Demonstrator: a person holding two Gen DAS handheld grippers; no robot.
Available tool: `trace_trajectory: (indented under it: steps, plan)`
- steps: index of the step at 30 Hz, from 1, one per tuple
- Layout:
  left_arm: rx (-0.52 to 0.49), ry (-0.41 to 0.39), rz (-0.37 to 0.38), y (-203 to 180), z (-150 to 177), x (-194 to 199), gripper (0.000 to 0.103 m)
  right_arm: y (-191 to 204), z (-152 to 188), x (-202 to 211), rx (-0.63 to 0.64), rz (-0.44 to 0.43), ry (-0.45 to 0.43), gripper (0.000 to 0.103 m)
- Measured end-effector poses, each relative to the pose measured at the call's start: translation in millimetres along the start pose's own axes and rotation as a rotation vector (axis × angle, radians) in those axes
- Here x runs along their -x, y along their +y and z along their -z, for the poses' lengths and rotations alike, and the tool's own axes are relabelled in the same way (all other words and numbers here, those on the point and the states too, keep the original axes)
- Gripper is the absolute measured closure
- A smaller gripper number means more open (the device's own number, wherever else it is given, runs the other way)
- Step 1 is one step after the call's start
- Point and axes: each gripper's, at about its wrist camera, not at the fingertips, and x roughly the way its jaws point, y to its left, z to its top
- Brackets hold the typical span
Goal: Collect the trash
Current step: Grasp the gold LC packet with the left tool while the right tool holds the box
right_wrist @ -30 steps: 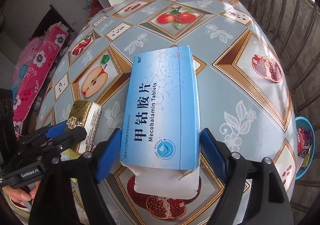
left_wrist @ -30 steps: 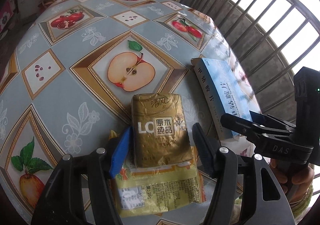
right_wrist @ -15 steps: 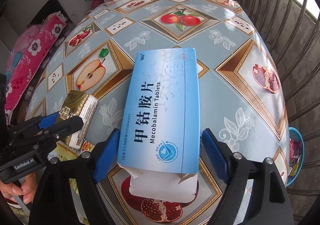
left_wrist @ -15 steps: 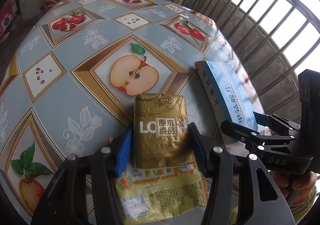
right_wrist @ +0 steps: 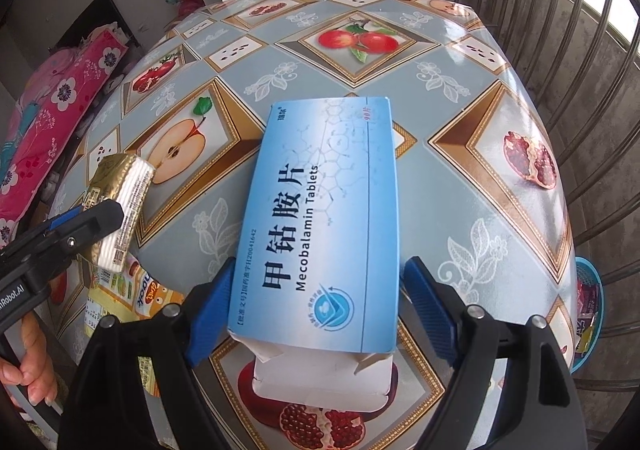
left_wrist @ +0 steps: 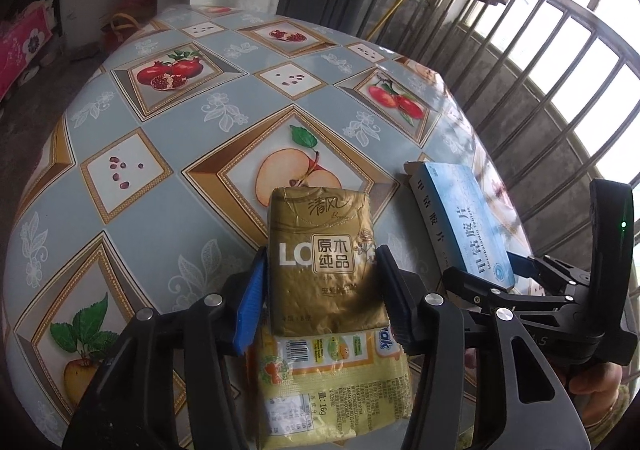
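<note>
My left gripper (left_wrist: 320,290) is shut on a gold tissue pack (left_wrist: 322,258) and holds it lifted above the table, tilted up. The pack also shows at the left of the right wrist view (right_wrist: 120,209). A yellow snack wrapper (left_wrist: 332,382) lies flat on the table under the left gripper. My right gripper (right_wrist: 316,304) straddles the near end of a blue Mecobalamin tablet box (right_wrist: 320,221). Its left pad touches the box and a small gap shows at the right pad. The box rests on the table with its near flap open.
The round table (left_wrist: 132,121) has a fruit-print cloth. A metal railing (left_wrist: 560,61) runs along the right. A blue bin (right_wrist: 588,310) with wrappers in it stands on the floor beyond the table's right edge. Pink floral bedding (right_wrist: 52,105) lies at the left.
My left gripper closed on the gold tissue pack and lifted it off the yellow wrapper. My right gripper moved slightly forward around the blue box and narrowed a little.
</note>
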Motion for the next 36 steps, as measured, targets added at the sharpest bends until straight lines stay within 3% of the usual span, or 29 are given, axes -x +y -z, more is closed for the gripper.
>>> trace_trajectory:
  steps: [12,36]
  plan:
    - [-0.028,0.005,-0.033,-4.5,2.4,-2.1,0.053,-9.2,1.3,5.0,-0.046,-0.014,-0.021,0.034]
    - [-0.094,-0.049,-0.079,-17.4,-0.4,10.3,0.053,-24.5,1.0,29.6,-0.104,-0.04,-0.094,0.035]
